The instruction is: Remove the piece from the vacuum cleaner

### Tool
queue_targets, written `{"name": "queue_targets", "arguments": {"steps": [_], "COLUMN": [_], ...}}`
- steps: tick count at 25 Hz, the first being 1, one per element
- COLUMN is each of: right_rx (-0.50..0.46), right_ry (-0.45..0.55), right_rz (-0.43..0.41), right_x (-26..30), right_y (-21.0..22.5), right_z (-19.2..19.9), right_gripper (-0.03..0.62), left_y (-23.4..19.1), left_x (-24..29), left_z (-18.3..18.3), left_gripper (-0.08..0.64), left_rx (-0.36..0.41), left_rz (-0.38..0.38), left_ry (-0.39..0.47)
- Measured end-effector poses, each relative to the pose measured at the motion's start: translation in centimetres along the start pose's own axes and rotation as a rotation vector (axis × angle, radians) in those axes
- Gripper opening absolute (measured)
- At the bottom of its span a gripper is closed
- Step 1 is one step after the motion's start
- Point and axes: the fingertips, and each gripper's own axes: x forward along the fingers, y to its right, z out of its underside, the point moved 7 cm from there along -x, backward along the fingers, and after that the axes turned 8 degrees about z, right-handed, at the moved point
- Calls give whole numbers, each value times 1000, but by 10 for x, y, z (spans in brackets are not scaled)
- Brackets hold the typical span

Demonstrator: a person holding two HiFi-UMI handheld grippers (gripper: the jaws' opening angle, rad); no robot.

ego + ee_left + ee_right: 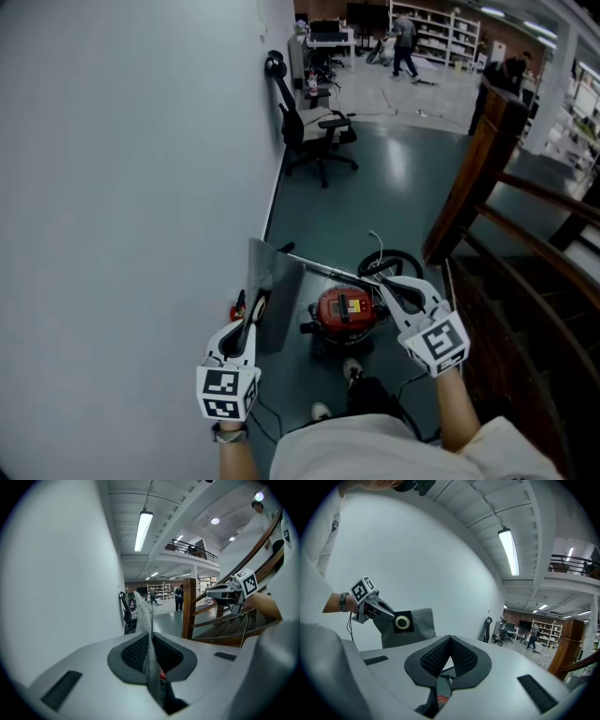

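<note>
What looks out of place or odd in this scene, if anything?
The grey dust bag is not in the red vacuum cleaner on the floor: it hangs in the air beside the wall, clamped in the left gripper. The right gripper is shut and empty.

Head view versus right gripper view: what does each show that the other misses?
Only the head view: the round red vacuum cleaner on the floor, with a black coil beside it. Only the right gripper view: the black square collar with a pale ring on the flat grey fabric bag, and the long ceiling strip light. Both: that bag pinched in the left tongs, the shut, empty right tongs, and the white wall.
</note>
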Motion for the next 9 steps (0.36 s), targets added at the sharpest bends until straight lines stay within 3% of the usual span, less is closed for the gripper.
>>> {"name": "queue_targets", "arguments": {"steps": [9], "right_rx": [-4], "right_ry": [-18], "right_rz": [0], "right_x": [6], "right_y": [2], "right_z": [10], "right_gripper": [28], "left_y": [-2], "left_x": [7], "left_z": [1], "left_gripper": [31], "left_rx": [-2], "left_rz": [4], "left_ry": [-1]}}
